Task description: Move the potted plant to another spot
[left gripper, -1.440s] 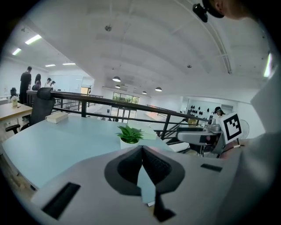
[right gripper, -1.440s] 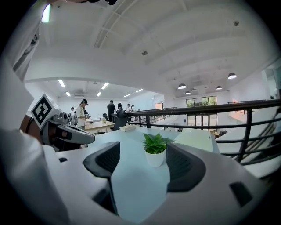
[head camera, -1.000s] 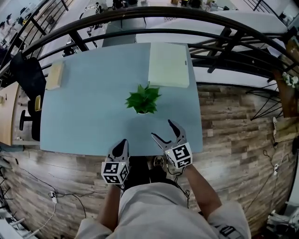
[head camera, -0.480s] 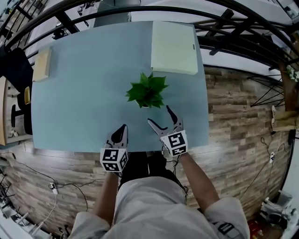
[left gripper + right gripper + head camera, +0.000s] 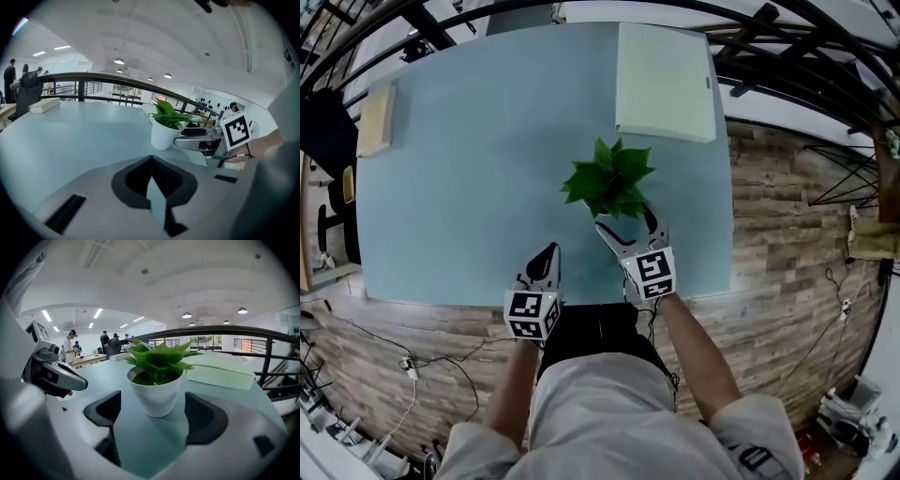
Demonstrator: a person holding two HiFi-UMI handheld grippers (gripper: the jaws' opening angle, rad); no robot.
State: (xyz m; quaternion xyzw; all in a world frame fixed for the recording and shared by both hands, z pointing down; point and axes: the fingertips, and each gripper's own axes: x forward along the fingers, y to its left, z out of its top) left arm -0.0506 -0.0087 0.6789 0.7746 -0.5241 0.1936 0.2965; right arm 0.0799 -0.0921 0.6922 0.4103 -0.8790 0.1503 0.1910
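Note:
A small potted plant [image 5: 609, 186] with green leaves in a white pot [image 5: 156, 393] stands on the light blue table [image 5: 459, 197], right of its middle. My right gripper [image 5: 625, 223] is open, its jaws have just been opening, and they stand one on each side of the pot with a gap at both pads. In the right gripper view the pot sits upright between the dark pads [image 5: 104, 411]. My left gripper [image 5: 547, 259] is shut and empty near the table's front edge, left of the plant. From the left gripper view the pot [image 5: 164, 134] and the right gripper [image 5: 197, 141] show ahead to the right.
A pale green flat box [image 5: 666, 80] lies at the table's back right, just behind the plant. A tan block [image 5: 375, 120] lies at the back left. A dark curved railing [image 5: 220, 331] runs behind the table. Several people stand far off [image 5: 71, 345].
Both grippers have come forward and lower over the table. The right gripper's jaws have widened and now straddle the pot, which was ahead of them before.

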